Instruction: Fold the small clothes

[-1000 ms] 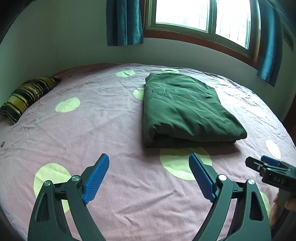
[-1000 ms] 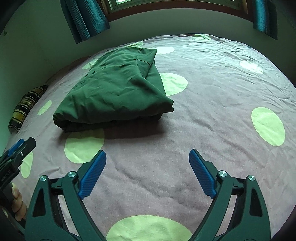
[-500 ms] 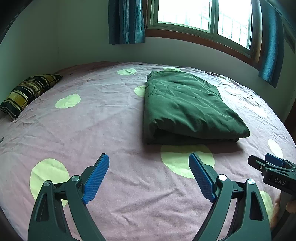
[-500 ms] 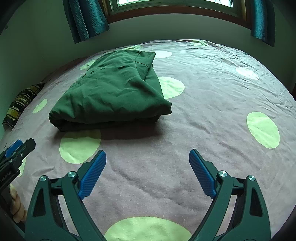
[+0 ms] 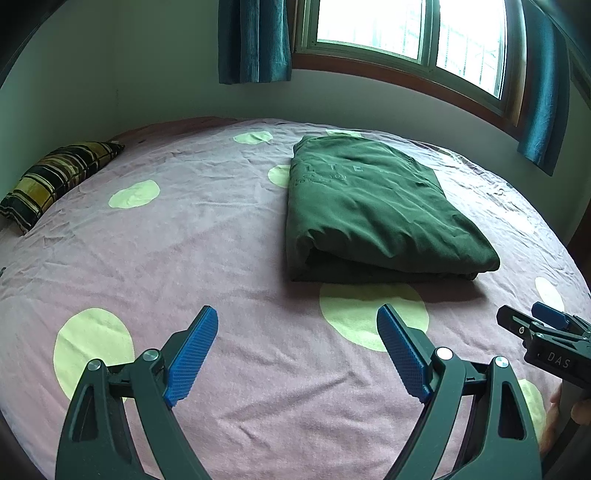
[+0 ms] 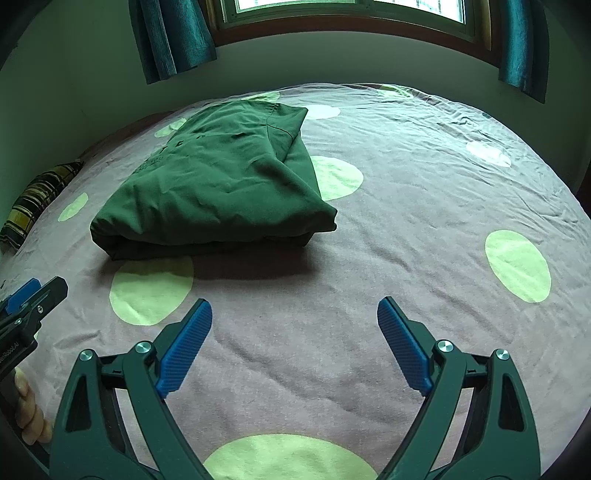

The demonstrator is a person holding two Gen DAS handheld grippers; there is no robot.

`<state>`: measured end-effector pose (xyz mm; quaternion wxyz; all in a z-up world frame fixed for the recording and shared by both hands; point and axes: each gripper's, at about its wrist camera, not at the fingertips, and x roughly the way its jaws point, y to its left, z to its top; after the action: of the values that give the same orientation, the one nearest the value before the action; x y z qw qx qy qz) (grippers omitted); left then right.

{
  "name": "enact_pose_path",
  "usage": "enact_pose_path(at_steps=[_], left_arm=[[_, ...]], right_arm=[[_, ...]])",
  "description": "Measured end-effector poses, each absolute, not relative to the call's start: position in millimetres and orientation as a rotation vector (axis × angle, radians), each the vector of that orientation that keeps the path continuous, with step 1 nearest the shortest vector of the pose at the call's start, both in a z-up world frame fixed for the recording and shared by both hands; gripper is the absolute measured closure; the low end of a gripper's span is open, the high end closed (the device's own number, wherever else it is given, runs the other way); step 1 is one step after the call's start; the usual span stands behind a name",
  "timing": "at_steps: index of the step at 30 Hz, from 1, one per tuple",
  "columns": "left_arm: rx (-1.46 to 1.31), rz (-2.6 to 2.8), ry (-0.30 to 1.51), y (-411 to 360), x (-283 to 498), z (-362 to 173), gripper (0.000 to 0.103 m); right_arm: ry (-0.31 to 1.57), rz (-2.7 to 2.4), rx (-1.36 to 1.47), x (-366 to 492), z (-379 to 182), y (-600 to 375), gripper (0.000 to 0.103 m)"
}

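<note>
So the dark green garment (image 5: 373, 210) is sitting folded in a neat bundle on the mauve bedsheet (image 5: 207, 236) with the pale green dots, up toward the window (image 5: 399, 33). Both claws, left gripper (image 5: 297, 354) and right gripper (image 6: 295, 347), hang over bare sheet with jaws spread wide, nothing between them. A striped pillow (image 5: 55, 181) sits far left.
</note>
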<state>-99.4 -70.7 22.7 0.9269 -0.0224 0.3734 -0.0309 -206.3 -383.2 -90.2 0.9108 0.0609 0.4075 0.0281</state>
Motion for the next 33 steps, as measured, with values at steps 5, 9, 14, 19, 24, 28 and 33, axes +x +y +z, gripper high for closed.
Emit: enact_pose_path(at_steps=[5, 9, 14, 19, 24, 28, 33], left_arm=[[-0.041, -0.065, 0.757, -71.9, -100.7, 23.3, 0.016], [-0.042, -0.065, 0.762, -72.2, -100.2, 22.5, 0.016], [-0.043, -0.055, 0.773, -71.9, -99.4, 21.0, 0.016], [-0.041, -0.042, 0.78, -71.2, -98.8, 20.3, 0.016], [-0.034, -0.044, 0.774, -71.1, -98.5, 21.3, 0.016], [-0.031, -0.045, 0.772, -71.5, -98.2, 22.1, 0.016], [-0.032, -0.053, 0.766, -72.6, -99.7, 22.6, 0.016]], right_arm=[[0.841, 0.054, 0.12, -206.9, -90.2, -381.7, 0.012], [0.836, 0.051, 0.113, -207.5, -89.6, -380.6, 0.012], [0.831, 0.052, 0.107, -207.1, -88.8, -381.0, 0.012], [0.832, 0.052, 0.107, -207.1, -88.5, -380.8, 0.012], [0.832, 0.053, 0.105, -207.0, -88.3, -380.6, 0.012], [0.834, 0.056, 0.105, -207.0, -88.6, -379.8, 0.012], [0.834, 0.057, 0.104, -207.6, -89.0, -378.5, 0.012]])
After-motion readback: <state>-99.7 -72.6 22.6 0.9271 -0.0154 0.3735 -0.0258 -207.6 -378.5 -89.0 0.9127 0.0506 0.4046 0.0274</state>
